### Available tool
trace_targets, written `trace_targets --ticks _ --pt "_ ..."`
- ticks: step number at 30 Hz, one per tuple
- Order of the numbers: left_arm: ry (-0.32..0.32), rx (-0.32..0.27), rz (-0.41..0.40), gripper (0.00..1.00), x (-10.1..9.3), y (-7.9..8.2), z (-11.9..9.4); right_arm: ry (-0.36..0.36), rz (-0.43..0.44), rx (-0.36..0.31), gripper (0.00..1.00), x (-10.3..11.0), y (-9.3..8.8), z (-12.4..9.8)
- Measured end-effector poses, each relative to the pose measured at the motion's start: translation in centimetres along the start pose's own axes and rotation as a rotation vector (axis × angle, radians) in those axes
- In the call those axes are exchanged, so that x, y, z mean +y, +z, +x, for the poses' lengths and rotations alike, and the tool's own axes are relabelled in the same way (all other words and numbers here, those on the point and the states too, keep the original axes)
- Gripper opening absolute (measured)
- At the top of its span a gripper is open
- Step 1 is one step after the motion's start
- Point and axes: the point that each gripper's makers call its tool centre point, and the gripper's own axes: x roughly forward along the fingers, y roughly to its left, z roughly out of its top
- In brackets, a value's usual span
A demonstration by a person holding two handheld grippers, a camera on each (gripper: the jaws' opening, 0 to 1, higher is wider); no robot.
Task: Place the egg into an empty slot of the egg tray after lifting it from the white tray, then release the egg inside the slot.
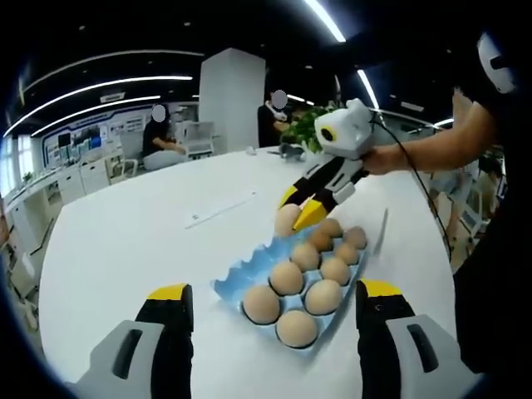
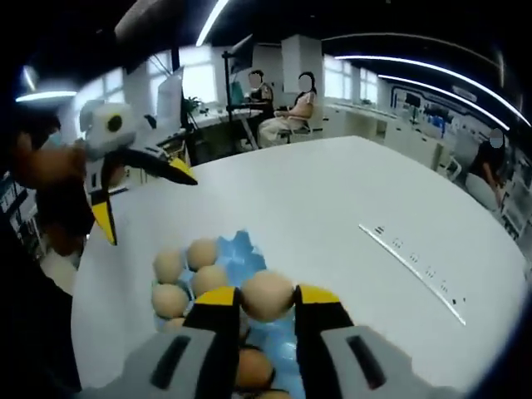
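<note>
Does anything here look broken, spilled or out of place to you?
Nothing stands out. The eggs sit whole in the blue egg tray on the white table, with no cracks or spills visible. The right gripper holds one egg above the tray; the left gripper is open.

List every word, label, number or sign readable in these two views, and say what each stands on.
None can be read.
Wall boards at the room's edge, left gripper view: printing too small and blurred.
Long white strip lying on the table, right gripper view: dark marks, too small to read.
Blue egg tray and both tools: no lettering visible.
</note>
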Motion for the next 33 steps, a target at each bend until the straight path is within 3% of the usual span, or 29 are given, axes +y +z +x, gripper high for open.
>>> trace_targets --ticks 8,19,26,33 --pt "-0.001 -0.005 -0.007 0.80 0.5 -0.2 -0.3 0.044 -0.015 -0.026 0.24 1.8 2.2 3.4" --pt "0.000 -0.013 -0.014 0.80 1.3 -0.3 -0.4 0.084 -0.011 -0.021 0.25 3.0 3.0 6.9" --pt "0.006 -0.019 -0.017 0.80 1.9 -0.3 -0.6 0.095 -0.023 0.013 0.25 3.1 2.4 8.5" --pt "0.012 -0.022 -0.024 0.80 2.4 -0.5 -0.7 0.100 -0.107 0.058 0.25 3.0 2.1 9.2"
